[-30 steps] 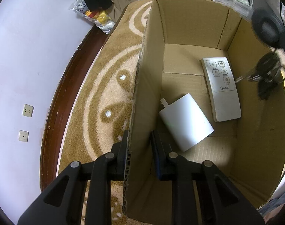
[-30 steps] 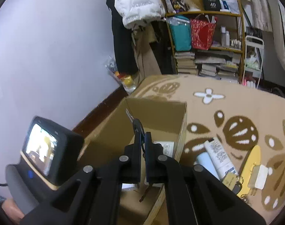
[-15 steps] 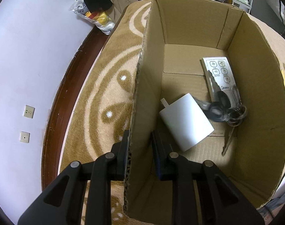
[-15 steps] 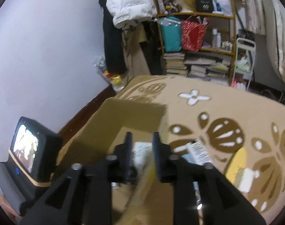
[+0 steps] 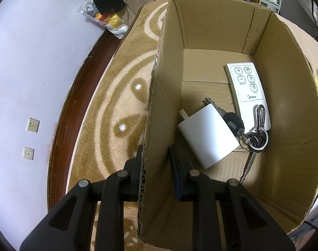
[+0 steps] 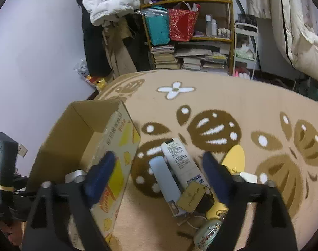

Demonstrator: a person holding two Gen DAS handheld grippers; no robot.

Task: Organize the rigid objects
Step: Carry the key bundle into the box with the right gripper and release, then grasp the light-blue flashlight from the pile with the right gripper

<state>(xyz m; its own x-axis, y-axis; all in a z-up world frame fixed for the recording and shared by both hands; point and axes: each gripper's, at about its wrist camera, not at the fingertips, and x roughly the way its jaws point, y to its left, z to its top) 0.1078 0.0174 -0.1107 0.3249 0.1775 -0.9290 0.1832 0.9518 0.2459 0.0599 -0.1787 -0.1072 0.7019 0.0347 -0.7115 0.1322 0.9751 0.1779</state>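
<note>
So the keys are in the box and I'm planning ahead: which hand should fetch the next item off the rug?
Right. Its fingers are open and empty over the pale blue bar and white tube, while the left gripper is clamped on the cardboard box wall, steadying it.

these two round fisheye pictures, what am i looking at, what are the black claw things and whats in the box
There is no robot here: a person holds a two-finger gripper in each hand, and each gripper carries a fisheye camera looking along its fingers.

The left wrist view looks down into a cardboard box. The left gripper is shut on the box's side wall, one finger outside and one inside. In the box lie a white remote, a white charger block and a bunch of keys.

In the right wrist view, the right gripper is open and holds nothing; its jaws have just been opening. Below it, on the patterned rug beside the box, wait more items, among them a white tube and a pale blue case.
</note>
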